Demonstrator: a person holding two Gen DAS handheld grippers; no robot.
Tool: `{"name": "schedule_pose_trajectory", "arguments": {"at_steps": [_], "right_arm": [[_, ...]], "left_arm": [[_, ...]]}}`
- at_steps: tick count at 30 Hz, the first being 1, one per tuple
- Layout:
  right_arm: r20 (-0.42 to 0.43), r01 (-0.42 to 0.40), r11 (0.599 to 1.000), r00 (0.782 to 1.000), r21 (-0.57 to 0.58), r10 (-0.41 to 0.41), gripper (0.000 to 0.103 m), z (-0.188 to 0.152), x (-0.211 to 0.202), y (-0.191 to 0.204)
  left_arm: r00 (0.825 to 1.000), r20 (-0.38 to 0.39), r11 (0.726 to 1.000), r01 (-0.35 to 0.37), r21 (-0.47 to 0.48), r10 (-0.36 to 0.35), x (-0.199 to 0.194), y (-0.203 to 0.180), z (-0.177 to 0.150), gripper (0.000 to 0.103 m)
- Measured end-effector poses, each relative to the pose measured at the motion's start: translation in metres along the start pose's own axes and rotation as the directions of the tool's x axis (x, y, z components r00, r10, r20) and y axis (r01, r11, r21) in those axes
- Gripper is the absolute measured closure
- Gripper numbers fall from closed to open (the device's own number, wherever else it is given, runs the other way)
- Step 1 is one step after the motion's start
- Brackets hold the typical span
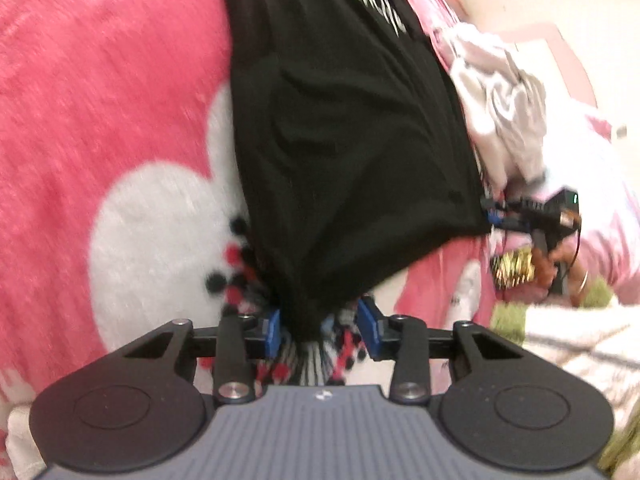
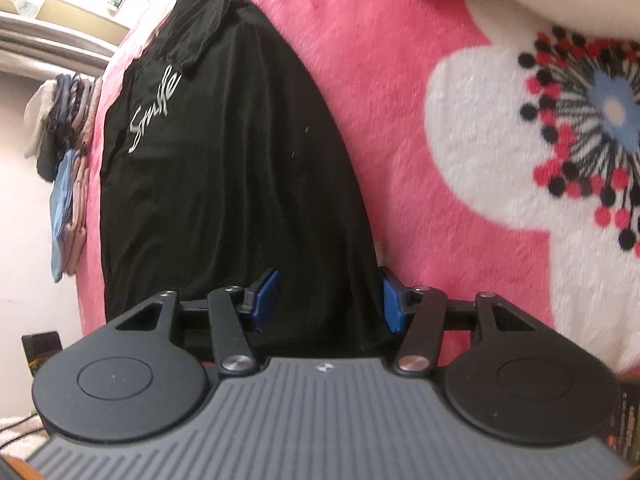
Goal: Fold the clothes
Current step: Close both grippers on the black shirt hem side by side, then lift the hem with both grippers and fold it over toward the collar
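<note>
We see a pink blanket (image 1: pixel 100 80) with big white flowers spread across a bed, filling most of both views. One flower in the right wrist view has a blue centre ringed by black and red dots (image 2: pixel 600 120).

On the blanket lies a black shirt (image 2: pixel 224 184), spread fairly flat, with pale script lettering (image 2: pixel 154 108) across its chest. In the left wrist view the shirt narrows toward the camera into a bunched corner.

Beside the shirt's far edge in the left wrist view sits a crumpled pale garment (image 1: pixel 500 108). Off the blanket's edge in the right wrist view, a bundle of hanging clothes (image 2: pixel 68 152) shows against a wall.

The left gripper (image 1: pixel 322 330) is partly open, and the bunched corner of the shirt sits between its blue pads (image 1: pixel 273 334). The cloth touches the left pad; a gap shows at the right one, so we cannot tell whether it is pinched.

The right gripper (image 2: pixel 330 302) stands about half open over the shirt's near hem, its blue pads either side of the fabric, gripping nothing that we can see. In the left wrist view it appears at the shirt's other corner, held by a hand (image 1: pixel 560 264).
</note>
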State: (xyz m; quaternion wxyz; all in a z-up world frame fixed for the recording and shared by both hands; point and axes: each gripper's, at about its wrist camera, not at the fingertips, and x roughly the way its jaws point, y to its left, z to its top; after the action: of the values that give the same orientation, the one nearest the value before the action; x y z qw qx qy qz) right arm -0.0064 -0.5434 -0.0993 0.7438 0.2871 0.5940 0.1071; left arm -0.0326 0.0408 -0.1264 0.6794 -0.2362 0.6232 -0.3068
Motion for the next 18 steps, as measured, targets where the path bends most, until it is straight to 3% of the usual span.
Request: {"name": "schedule_pose_trajectory", "arguments": {"at_steps": [5,9,14,18], "right_arm": [[0.001,-0.002,0.999,1.000,-0.036,0.002,0.053,-0.004,-0.003,0.001],[0.036,-0.009,1.000,0.999,-0.009,0.009,0.055,-0.004,-0.007,-0.005],[0.038,0.012,1.000,0.999,-0.022,-0.012,0.077,-0.008,-0.007,-0.007],[0.017,0.015,0.999,1.000,-0.036,-0.014,0.081,-0.012,-0.008,-0.008]], "left_arm": [[1.000,0.025,0.999,-0.016,-0.031,0.017,0.000,0.005,0.000,0.079],[0.998,0.052,0.999,-0.025,-0.033,0.027,-0.004,0.007,0.000,0.080],[0.994,0.106,0.998,-0.019,-0.067,0.026,-0.005,0.008,0.002,0.080],[0.993,0.106,0.999,-0.039,-0.038,0.043,-0.003,0.002,0.003,0.083]]}}
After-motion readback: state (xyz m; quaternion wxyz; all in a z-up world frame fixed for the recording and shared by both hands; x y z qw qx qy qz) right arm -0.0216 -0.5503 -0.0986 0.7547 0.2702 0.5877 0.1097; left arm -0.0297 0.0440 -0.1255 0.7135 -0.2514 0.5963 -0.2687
